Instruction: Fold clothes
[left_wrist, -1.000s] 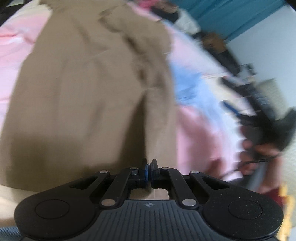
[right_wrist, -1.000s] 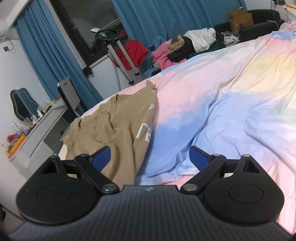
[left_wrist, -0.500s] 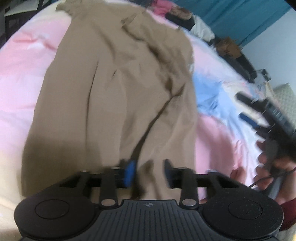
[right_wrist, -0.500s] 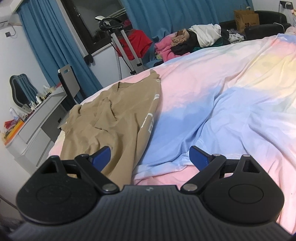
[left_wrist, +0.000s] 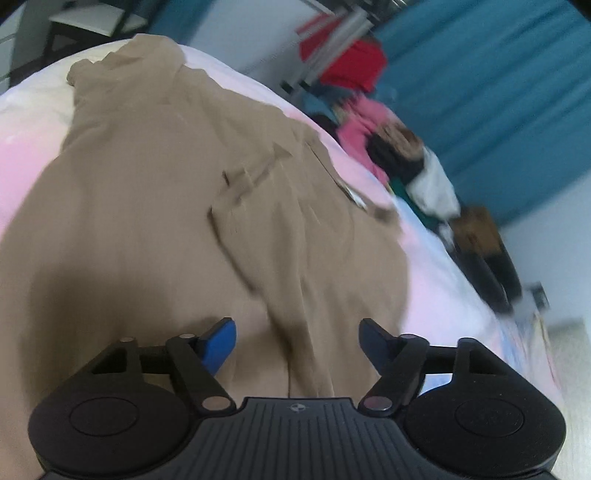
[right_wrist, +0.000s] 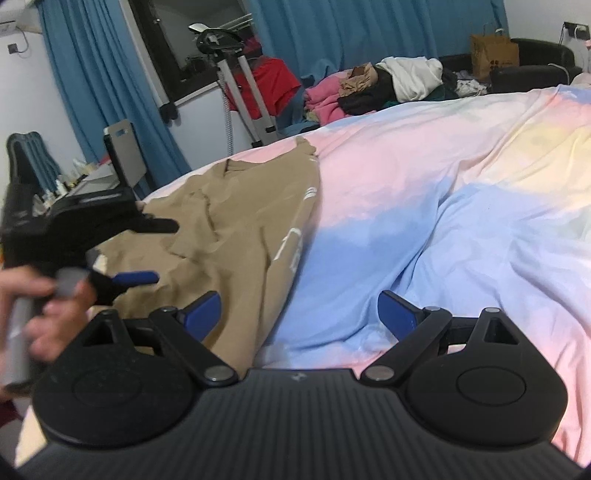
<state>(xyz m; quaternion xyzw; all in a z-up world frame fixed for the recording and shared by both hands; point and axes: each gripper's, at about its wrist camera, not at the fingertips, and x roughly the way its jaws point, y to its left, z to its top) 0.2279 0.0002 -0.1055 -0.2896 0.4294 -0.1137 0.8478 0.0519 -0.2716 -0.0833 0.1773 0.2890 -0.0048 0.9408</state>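
Shirt (left_wrist: 155, 229), tan, lies spread but creased on the bed (right_wrist: 424, 192), at its near left part, a fold ridge running down the middle; left tongs (left_wrist: 297, 334), clamped on the near hem a second ago, now stand apart above it, cloth released; right tongs (right_wrist: 299, 312) likewise apart, empty, over the shirt's right edge; judgement: one fold or pull is laid down, further folds remain; clothes pile (right_wrist: 373, 88) waits far off.

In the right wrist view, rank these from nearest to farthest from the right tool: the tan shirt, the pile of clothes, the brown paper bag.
1. Tan shirt: just ahead of the right tool, to the left, on the bed.
2. Pile of clothes: beyond the bed's far edge, centre.
3. Brown paper bag: farther back, upper right, by the curtain.
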